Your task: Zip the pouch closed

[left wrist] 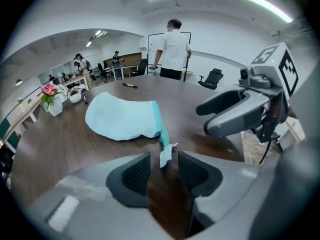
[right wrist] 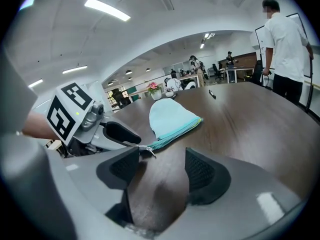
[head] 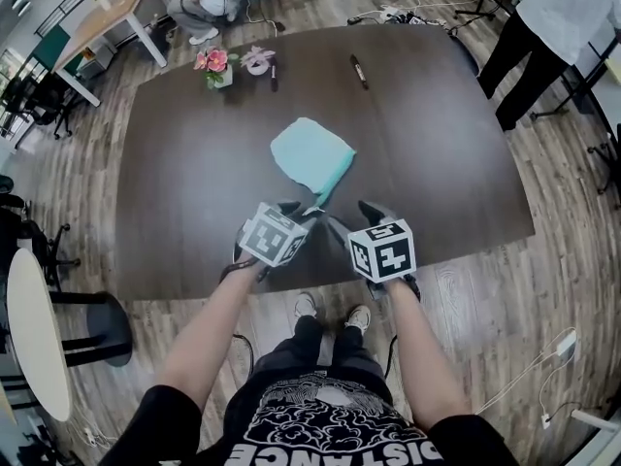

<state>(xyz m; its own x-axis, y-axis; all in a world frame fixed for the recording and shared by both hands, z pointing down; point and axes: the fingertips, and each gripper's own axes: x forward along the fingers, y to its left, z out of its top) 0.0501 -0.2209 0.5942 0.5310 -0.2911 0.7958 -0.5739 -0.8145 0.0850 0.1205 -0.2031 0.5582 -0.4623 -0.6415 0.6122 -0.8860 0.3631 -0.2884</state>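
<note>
Pouch (head: 310, 155): long axis runs ahead; zipper tail (left wrist: 166, 154) between spread left fingers (left wrist: 136, 173), unpinched; right fingers (right wrist: 201, 171) spread, alongside.

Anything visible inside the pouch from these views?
Nothing inside shows. The pouch lies flat on the table; only its teal outer fabric and the zipper along one edge are visible. The fabric covers the interior, so whether it holds anything cannot be told.

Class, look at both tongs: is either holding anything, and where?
Nothing held yet: the pouch tab sits between the open left tongs, unclamped; right tongs empty.
</note>
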